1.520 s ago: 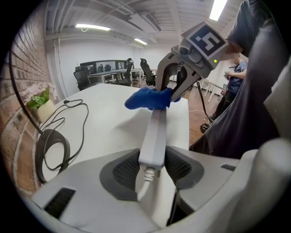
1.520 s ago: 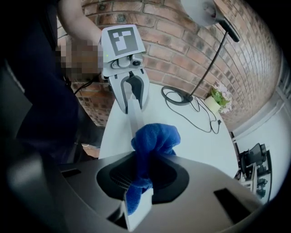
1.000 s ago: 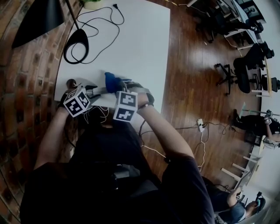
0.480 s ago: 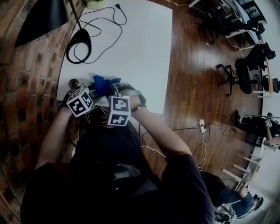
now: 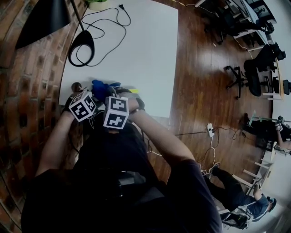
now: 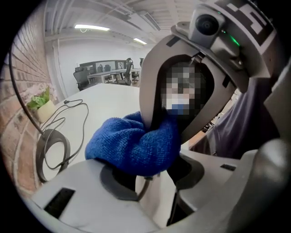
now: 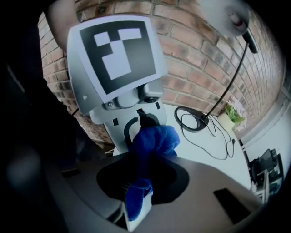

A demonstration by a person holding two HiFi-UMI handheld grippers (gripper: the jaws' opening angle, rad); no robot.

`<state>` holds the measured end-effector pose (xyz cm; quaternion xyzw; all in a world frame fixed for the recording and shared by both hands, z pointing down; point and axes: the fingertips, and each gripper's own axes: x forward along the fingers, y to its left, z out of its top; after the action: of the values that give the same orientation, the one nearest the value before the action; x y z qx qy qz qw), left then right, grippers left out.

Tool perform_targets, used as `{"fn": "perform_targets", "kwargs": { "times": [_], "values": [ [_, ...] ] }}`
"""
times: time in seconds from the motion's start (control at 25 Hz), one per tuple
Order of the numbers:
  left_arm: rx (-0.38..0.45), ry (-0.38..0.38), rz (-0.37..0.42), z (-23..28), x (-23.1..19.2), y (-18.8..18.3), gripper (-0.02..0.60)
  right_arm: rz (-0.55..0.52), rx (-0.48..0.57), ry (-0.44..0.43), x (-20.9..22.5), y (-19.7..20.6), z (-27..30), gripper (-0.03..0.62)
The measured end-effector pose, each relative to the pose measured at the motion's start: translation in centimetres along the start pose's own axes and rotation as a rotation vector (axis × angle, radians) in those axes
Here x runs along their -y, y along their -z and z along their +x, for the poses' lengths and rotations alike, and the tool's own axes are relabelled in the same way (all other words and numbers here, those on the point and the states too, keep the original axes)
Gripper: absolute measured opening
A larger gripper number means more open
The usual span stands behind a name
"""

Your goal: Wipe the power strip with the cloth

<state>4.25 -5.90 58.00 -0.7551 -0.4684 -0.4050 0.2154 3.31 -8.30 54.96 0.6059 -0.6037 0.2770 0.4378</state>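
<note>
A blue cloth (image 5: 99, 85) is bunched at the near left of the white table (image 5: 150, 54). My right gripper (image 5: 107, 92) is shut on it, and the cloth (image 7: 150, 145) runs down between its jaws. The cloth (image 6: 136, 145) presses right against the tips of my left gripper (image 5: 91, 94). Between the left gripper's (image 6: 154, 182) jaws sits a white body with a dark cord, apparently the power strip (image 6: 157, 202), and the jaws close on it. The grippers and the cloth hide the strip in the head view.
A black lamp base (image 5: 82, 45) with a looping black cord (image 5: 109, 27) stands at the table's far left, beside a brick wall (image 5: 27, 91). A potted plant (image 5: 97, 3) sits at the far edge. Wooden floor (image 5: 204, 82) lies to the right, with another power strip (image 5: 208, 129) and office chairs (image 5: 259, 73).
My right gripper has carried the blue cloth leftward along the table's near edge, up to the left gripper. The left gripper has stayed put.
</note>
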Motion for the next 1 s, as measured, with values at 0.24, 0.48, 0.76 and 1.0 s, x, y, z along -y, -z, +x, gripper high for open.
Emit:
{"fn": "perform_targets", "kwargs": {
  "times": [0.24, 0.48, 0.76, 1.0],
  "values": [
    [-0.003, 0.011, 0.014, -0.1, 0.0, 0.2, 0.183, 0.47, 0.191, -0.084, 1.3, -1.1, -1.1, 0.067],
    [-0.01, -0.005, 0.017, 0.0, 0.0, 0.4, 0.184, 0.725, 0.192, -0.103, 2.0, -0.8, -0.9, 0.066],
    [-0.012, -0.014, 0.033, 0.2, 0.0, 0.6, 0.184, 0.976, 0.278, -0.152, 2.0, -0.7, -1.0, 0.066],
    [-0.01, -0.005, 0.031, 0.2, 0.0, 0.7, 0.184, 0.572, 0.191, -0.038, 1.0, -2.0, -1.0, 0.066]
  ]
}}
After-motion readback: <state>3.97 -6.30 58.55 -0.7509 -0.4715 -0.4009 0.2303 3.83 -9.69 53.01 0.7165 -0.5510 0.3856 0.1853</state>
